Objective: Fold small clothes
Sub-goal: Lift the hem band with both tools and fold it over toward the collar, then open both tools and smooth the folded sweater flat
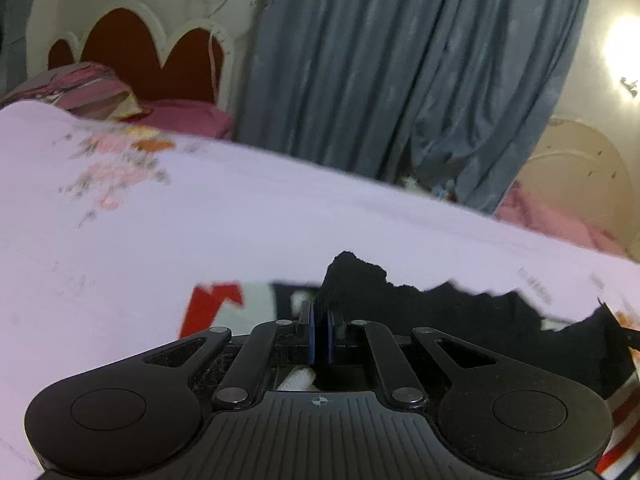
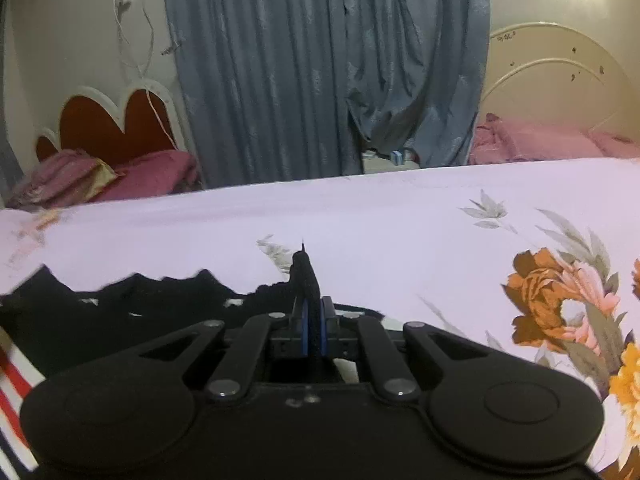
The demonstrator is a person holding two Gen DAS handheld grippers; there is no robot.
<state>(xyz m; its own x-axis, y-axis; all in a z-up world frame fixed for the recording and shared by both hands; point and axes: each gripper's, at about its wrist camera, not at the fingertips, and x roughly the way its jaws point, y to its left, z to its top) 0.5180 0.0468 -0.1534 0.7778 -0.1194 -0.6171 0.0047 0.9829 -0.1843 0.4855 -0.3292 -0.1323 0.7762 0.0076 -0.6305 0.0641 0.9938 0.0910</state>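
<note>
**Both corners pinched, ready to fold**

Each gripper is clenched on an edge of the black garment (image 1: 460,320): left gripper (image 1: 319,334) and right gripper (image 2: 313,330) hold it stretched over the floral bed sheet (image 2: 400,216), probably so it folds evenly.

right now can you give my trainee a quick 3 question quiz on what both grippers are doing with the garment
1. True or false: the left gripper is shut on the black garment.
2. What is pinched in the right gripper? A) black fabric B) a pink pillow C) the curtain
3. Fill in: the garment lies on a pale ____ bedsheet.

Key: 1 true; 2 A; 3 floral.
</note>
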